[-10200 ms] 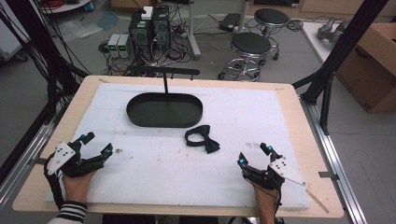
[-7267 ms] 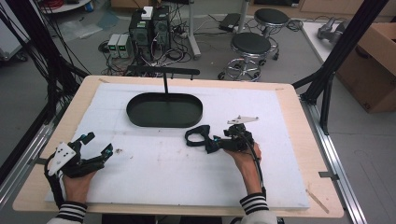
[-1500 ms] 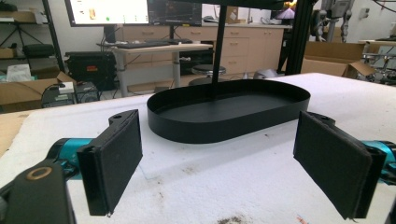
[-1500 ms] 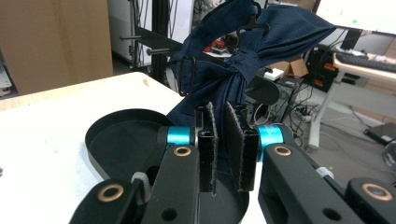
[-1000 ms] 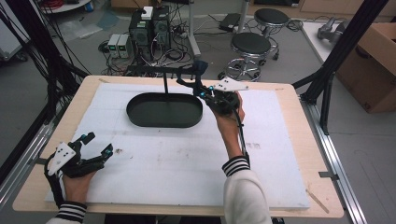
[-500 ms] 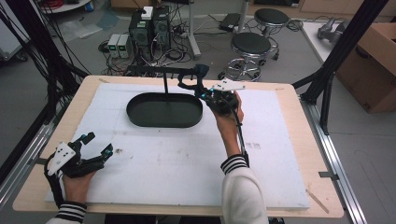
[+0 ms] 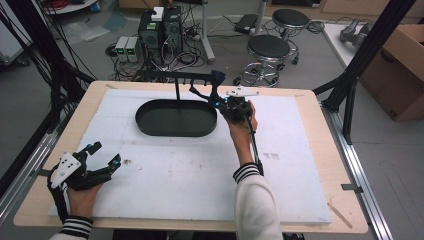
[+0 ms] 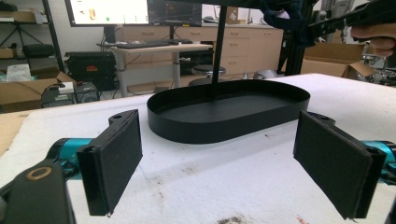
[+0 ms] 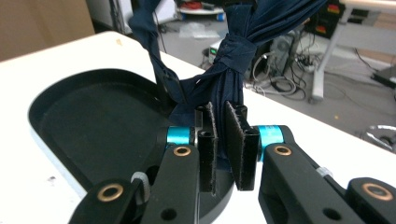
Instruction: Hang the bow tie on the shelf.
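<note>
Navy strap [image 9: 233, 51]: clamped in right gripper [image 9: 220, 140], at the black tray's [image 7: 150, 127] two o'clock.
Left gripper [image 8: 219, 158]: jaws wide apart, holding nothing, tray at twelve o'clock.

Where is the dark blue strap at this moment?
The dark blue strap is clamped in the right gripper, raised over the right end of the black oval tray, beside its upright post in the high view.
</note>
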